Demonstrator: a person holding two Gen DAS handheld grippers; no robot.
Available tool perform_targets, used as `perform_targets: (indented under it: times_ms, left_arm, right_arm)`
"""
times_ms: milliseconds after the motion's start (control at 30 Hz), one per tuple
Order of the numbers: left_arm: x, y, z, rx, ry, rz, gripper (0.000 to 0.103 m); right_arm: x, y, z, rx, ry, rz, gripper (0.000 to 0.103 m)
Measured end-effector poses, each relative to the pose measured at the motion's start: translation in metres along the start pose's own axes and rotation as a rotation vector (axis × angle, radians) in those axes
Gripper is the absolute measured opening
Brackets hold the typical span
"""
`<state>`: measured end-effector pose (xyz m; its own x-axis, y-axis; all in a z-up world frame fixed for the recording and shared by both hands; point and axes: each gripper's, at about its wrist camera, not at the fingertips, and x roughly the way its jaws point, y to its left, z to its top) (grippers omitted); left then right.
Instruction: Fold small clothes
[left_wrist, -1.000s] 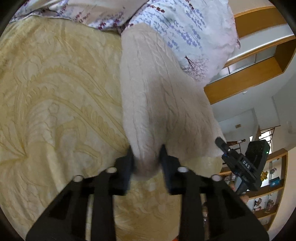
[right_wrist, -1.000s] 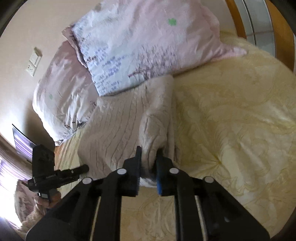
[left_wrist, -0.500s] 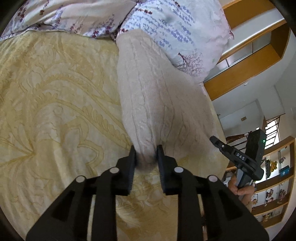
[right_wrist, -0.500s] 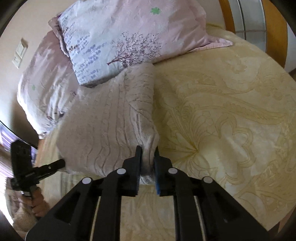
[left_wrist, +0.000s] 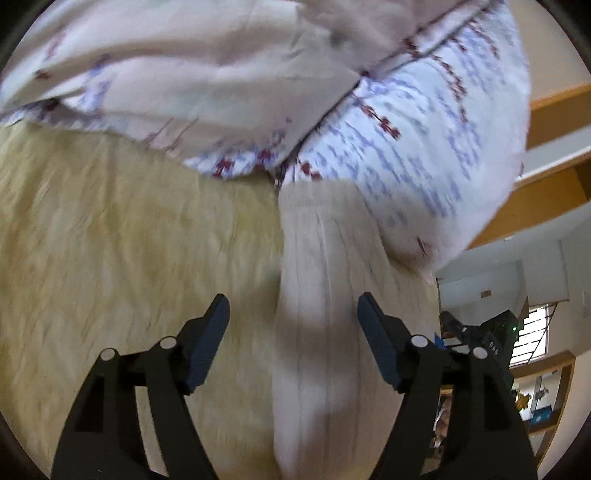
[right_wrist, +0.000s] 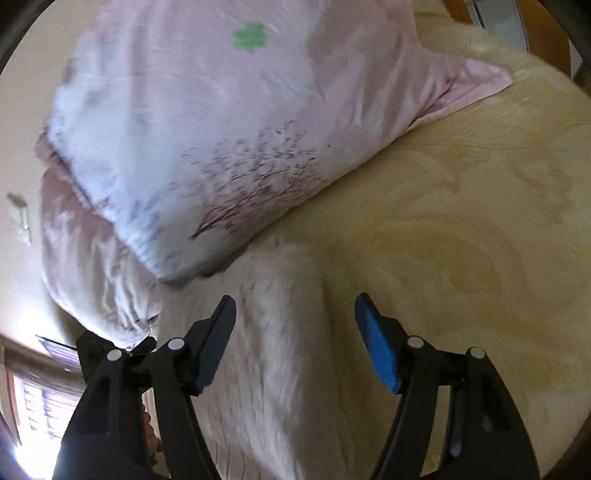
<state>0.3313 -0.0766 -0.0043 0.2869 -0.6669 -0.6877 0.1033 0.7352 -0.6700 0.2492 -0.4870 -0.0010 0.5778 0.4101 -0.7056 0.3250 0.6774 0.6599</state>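
Both grippers, left gripper and right gripper, having just been opening off the cream knit garment, are angling down wide-jawed over it lying blurred on the yellow bedspread beside the pillows.

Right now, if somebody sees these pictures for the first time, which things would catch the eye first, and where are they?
First, the cream knitted garment lying folded on the yellow bedspread, its far end against the flowered pillow. Next, the two black grippers at the bottom of each view: the left gripper and the right gripper have just been opening, and each stands wide over one edge of the garment, pads clear of it.
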Motion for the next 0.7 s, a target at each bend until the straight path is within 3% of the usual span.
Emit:
perform_targets:
  times_ms: [67, 100, 133, 167, 200, 233, 300, 400, 500, 700]
  left_arm:
    - [0.009, -0.001, 0.010, -0.006, -0.008, 0.013, 0.070]
    - [0.013, 0.000, 0.013, -0.014, -0.008, 0.008, 0.067]
    - [0.016, 0.000, 0.016, -0.020, -0.006, -0.005, 0.057]
    - [0.021, 0.000, 0.018, -0.028, -0.001, -0.028, 0.051]
    - [0.024, 0.000, 0.020, -0.035, 0.002, -0.044, 0.036]
    - [0.027, 0.000, 0.021, -0.041, 0.007, -0.063, 0.021]
    - [0.030, -0.005, 0.021, -0.032, -0.006, -0.063, 0.012]
    - [0.021, -0.014, 0.016, 0.019, -0.066, -0.070, 0.008]
    - [0.008, -0.014, 0.006, 0.050, -0.136, -0.086, 0.005]
    - [0.025, -0.017, 0.003, 0.092, -0.112, 0.047, 0.005]
  right_arm:
    - [0.013, -0.001, 0.003, 0.009, 0.019, 0.004, 0.061]
    - [0.018, -0.001, 0.003, 0.007, 0.025, 0.004, 0.048]
    - [0.023, 0.001, 0.002, -0.005, 0.033, 0.013, 0.034]
    - [0.024, 0.004, 0.000, -0.021, 0.023, 0.009, 0.033]
    - [0.022, 0.006, -0.002, -0.041, 0.000, 0.003, 0.018]
    - [0.017, 0.011, -0.005, -0.082, -0.029, 0.005, 0.016]
    - [0.002, 0.021, -0.011, -0.145, -0.087, 0.014, 0.013]
    - [-0.031, 0.046, -0.024, -0.271, -0.206, 0.038, 0.010]
    - [-0.043, 0.052, -0.028, -0.327, -0.271, -0.014, 0.010]
    - [0.010, 0.021, -0.018, -0.237, -0.121, -0.284, 0.010]
